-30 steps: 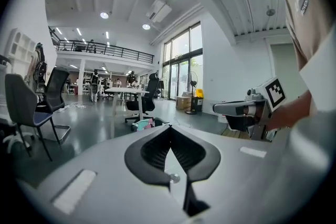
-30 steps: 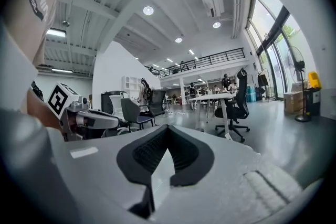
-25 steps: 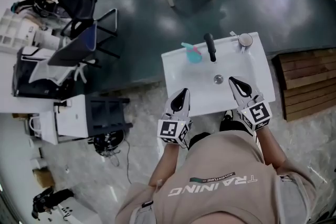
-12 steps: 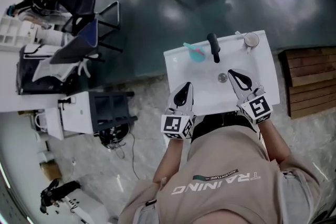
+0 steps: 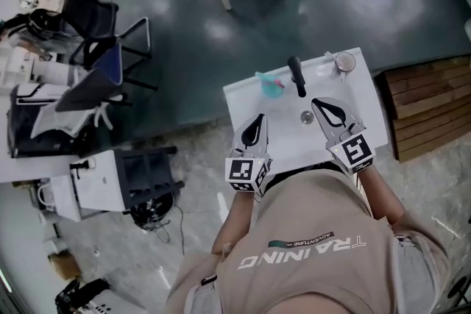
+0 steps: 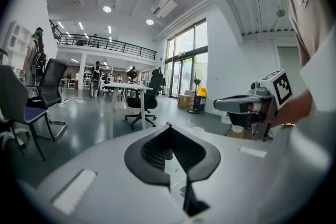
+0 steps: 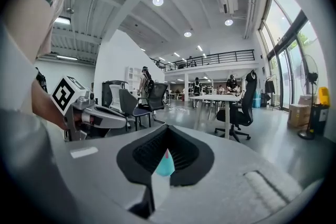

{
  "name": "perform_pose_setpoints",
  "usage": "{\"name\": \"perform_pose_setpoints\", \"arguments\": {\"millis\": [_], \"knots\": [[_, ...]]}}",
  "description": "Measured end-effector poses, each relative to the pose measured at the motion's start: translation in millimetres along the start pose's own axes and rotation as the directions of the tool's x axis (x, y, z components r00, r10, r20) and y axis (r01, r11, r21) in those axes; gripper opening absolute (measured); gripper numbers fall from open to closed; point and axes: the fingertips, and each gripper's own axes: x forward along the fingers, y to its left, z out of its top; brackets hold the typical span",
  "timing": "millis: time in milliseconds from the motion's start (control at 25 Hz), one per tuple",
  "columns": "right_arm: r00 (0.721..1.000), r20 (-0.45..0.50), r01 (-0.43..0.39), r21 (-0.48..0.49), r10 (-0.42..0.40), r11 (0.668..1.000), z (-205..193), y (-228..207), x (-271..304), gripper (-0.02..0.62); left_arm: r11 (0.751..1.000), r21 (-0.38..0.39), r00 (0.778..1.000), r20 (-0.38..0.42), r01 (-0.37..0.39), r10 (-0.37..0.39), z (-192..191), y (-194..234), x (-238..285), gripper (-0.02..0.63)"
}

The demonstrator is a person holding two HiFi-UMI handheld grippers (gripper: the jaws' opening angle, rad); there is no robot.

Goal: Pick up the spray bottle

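Spray bottle (image 5: pixel 271 85) stands upright at the far side of the sink (image 5: pixel 243 105), straight ahead of the right gripper (image 5: pixel 316 102), whose jaws are closed and empty. The left gripper (image 5: pixel 259 119), likewise closed on nothing, looks nearer, with the bottle ahead and slightly to its right.

I read the sink top (image 5: pixel 243 103) as smooth, glossy white, like glazed ceramic; the spray bottle (image 5: pixel 271 85) at its far left looks like translucent teal plastic; the tap (image 5: pixel 296 76) beside it is matt black. The dark floor (image 5: pixel 221 18) is polished enough to throw back bright patches of light; the slatted pallet (image 5: pixel 423 108) on the right is bare, rough wood. The left gripper (image 6: pixel 168 126) and right gripper (image 7: pixel 168 126) show matt grey shells with black ribbed inner faces; the person's shirt (image 5: pixel 316 232) is beige cloth.
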Motion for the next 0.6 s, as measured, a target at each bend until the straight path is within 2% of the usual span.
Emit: {"name": "perform_pose_setpoints", "arguments": {"millis": [200,320,480,600], "knots": [[0.999,-0.025,0.040,-0.151,-0.044,0.988,13,7,18,0.002,0.999,-0.013,0.999,-0.022,0.048,-0.048,-9,13,7,0.018],[0.998,-0.038,0.052,-0.122,-0.057,0.991,12,16,29,0.002,0.997,-0.024,0.996,-0.027,0.079,-0.080,-13,24,15,0.020],[0.996,-0.052,0.069,-0.131,-0.076,0.989,13,23,31,0.002,0.993,-0.015,0.992,-0.044,0.119,-0.120,-17,34,27,0.021],[0.994,-0.055,0.088,-0.046,-0.090,0.995,8,21,30,0.002,0.991,-0.013,0.990,-0.062,0.130,-0.130,-21,40,37,0.026]]}}
